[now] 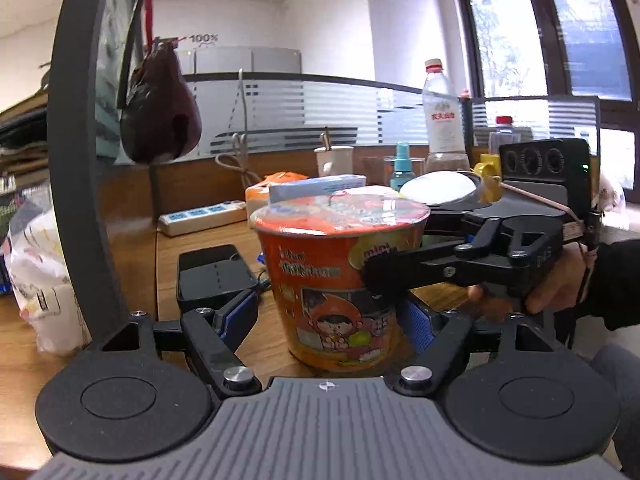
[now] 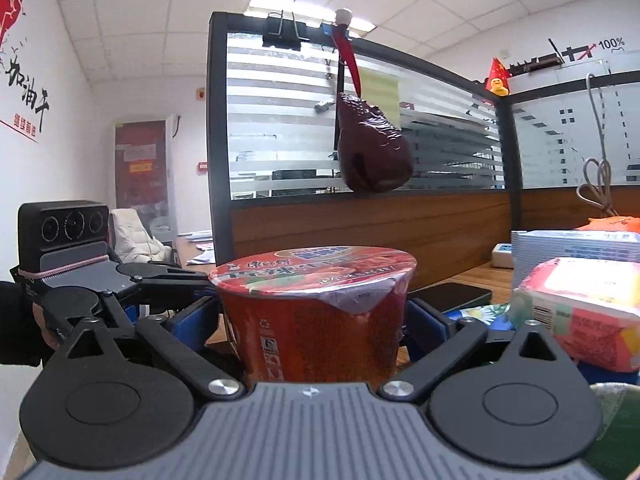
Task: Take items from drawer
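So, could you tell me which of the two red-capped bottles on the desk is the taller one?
The taller is the clear bottle with the red-and-white label, standing behind the noodle cup. The other red-capped bottle right of it reaches far lower.

Each claw, the left claw [image 1: 326, 318] and the right claw [image 2: 312, 322], has black linkage arms with silver screws, blue ribbed pads, a grey ridged body with round black discs, and a black-sleeved hand [image 1: 552, 284] behind it.

A phone [image 1: 214, 276] lay at ten o'clock of the noodle cup [image 1: 340, 276], a snack packet [image 2: 580, 312] crowded three o'clock, and bare desk [image 1: 224, 236] stayed passable behind.
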Demonstrator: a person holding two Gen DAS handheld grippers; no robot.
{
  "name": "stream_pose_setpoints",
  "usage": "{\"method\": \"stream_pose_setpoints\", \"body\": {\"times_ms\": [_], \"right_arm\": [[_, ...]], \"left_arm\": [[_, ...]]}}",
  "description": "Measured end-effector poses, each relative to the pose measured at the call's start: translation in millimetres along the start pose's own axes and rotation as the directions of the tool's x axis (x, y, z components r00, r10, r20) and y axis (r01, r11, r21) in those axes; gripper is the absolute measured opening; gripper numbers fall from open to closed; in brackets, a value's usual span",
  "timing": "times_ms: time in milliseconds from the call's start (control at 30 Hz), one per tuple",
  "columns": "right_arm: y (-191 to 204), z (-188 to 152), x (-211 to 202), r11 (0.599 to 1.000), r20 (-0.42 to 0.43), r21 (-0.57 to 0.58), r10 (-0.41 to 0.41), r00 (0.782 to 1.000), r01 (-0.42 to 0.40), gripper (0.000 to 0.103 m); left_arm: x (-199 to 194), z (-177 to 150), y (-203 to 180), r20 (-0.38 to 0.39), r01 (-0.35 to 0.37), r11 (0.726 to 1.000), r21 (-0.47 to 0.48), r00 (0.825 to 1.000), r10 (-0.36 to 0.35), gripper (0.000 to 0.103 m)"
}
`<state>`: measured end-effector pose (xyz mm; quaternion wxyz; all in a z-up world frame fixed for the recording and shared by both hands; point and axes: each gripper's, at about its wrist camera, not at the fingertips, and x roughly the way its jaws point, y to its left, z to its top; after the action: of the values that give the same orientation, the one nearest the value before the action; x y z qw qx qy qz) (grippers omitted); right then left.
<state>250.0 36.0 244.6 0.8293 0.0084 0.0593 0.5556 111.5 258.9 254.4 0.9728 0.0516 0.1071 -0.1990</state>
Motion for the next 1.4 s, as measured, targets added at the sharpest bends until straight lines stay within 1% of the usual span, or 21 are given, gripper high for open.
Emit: {"method": "stream_pose_setpoints", "body": {"times_ms": [233, 333, 433, 467, 500, 533, 600, 633, 667, 700, 733, 767, 833, 900, 1100, 1233, 1267, 1400], "right_arm": [[9.9, 0.2, -19.5, 0.998, -0.028, -0.005, -0.06, 0.998, 0.06, 0.103], [15.0, -1.2, -28.3, 0.995, -0.06, 0.006, -0.098, 0.993, 0.099, 0.103], [19.4, -3.1, -36.2, 0.99, -0.097, 0.018, -0.138, 0.986, 0.14, 0.101], [21.1, -3.7, -38.8, 0.988, -0.104, 0.016, -0.153, 0.983, 0.155, 0.095], [22.7, -4.0, -41.3, 0.985, -0.101, 0.008, -0.168, 0.981, 0.17, 0.091], [23.5, -4.3, -43.9, 0.984, -0.099, 0.008, -0.175, 0.98, 0.177, 0.086], [24.0, -4.5, -47.5, 0.984, -0.103, 0.012, -0.178, 0.979, 0.18, 0.083], [24.3, -4.4, -48.3, 0.983, -0.108, 0.013, -0.181, 0.978, 0.183, 0.08], [24.5, -4.3, -49.2, 0.983, -0.113, 0.013, -0.183, 0.977, 0.186, 0.073], [24.8, -4.1, -50.1, 0.982, -0.118, 0.014, -0.186, 0.976, 0.188, 0.069], [25.2, -3.8, -50.6, 0.982, -0.123, 0.014, -0.187, 0.975, 0.19, 0.06], [25.8, -3.0, -50.2, 0.982, -0.128, 0.014, -0.186, 0.974, 0.189, 0.054], [27.7, -2.3, -48.0, 0.982, -0.137, 0.007, -0.183, 0.973, 0.186, 0.054], [29.3, -2.5, -44.1, 0.983, -0.147, -0.001, -0.183, 0.972, 0.185, 0.053], [32.9, -1.6, -28.7, 0.984, -0.16, -0.012, -0.18, 0.971, 0.18, 0.051], [35.0, -0.1, -17.4, 0.984, -0.163, -0.012, -0.176, 0.971, 0.177, 0.049], [35.1, 0.1, -15.1, 0.984, -0.164, -0.011, -0.177, 0.971, 0.177, 0.049], [35.5, 1.2, -5.9, 0.984, -0.167, -0.008, -0.177, 0.97, 0.178, 0.049]], "left_arm": [[-9.0, -4.6, -6.5, 0.002, -0.057, 0.996, -0.07, 0.998, 0.057, 0.077], [-15.1, -6.1, -12.7, -0.002, -0.078, 0.992, -0.102, 0.997, 0.078, 0.074], [-23.8, -9.5, -25.8, 0.014, -0.128, 0.984, -0.122, 0.991, 0.13, 0.073], [-25.6, -11.1, -30.2, 0.02, -0.14, 0.981, -0.133, 0.989, 0.144, 0.072], [-27.0, -12.7, -34.5, 0.025, -0.151, 0.978, -0.146, 0.987, 0.157, 0.069], [-27.9, -14.4, -39.6, 0.032, -0.172, 0.973, -0.153, 0.983, 0.179, 0.063], [-27.1, -17.6, -50.2, 0.032, -0.222, 0.964, -0.146, 0.973, 0.229, 0.058], [-26.3, -18.7, -54.6, 0.034, -0.234, 0.962, -0.139, 0.97, 0.24, 0.055], [-25.9, -19.7, -58.6, 0.038, -0.242, 0.961, -0.134, 0.968, 0.249, 0.053], [-25.6, -20.4, -61.8, 0.045, -0.246, 0.96, -0.134, 0.966, 0.254, 0.051], [-24.8, -20.5, -63.0, 0.045, -0.25, 0.957, -0.146, 0.965, 0.259, 0.049], [-23.7, -20.3, -63.5, 0.041, -0.256, 0.953, -0.163, 0.963, 0.265, 0.047], [-21.5, -20.0, -64.0, 0.033, -0.265, 0.944, -0.197, 0.961, 0.276, 0.041], [-19.4, -19.9, -65.0, 0.029, -0.261, 0.941, -0.214, 0.962, 0.273, 0.038], [-14.0, -20.8, -68.4, 0.025, -0.262, 0.94, -0.219, 0.962, 0.274, 0.038], [-8.7, -22.9, -62.2, 0.016, -0.277, 0.93, -0.24, 0.957, 0.289, 0.038], [-7.3, -23.0, -60.0, 0.014, -0.282, 0.928, -0.244, 0.956, 0.294, 0.037], [-2.0, -22.8, -50.3, -0.005, -0.303, 0.92, -0.248, 0.95, 0.311, 0.037]]}}
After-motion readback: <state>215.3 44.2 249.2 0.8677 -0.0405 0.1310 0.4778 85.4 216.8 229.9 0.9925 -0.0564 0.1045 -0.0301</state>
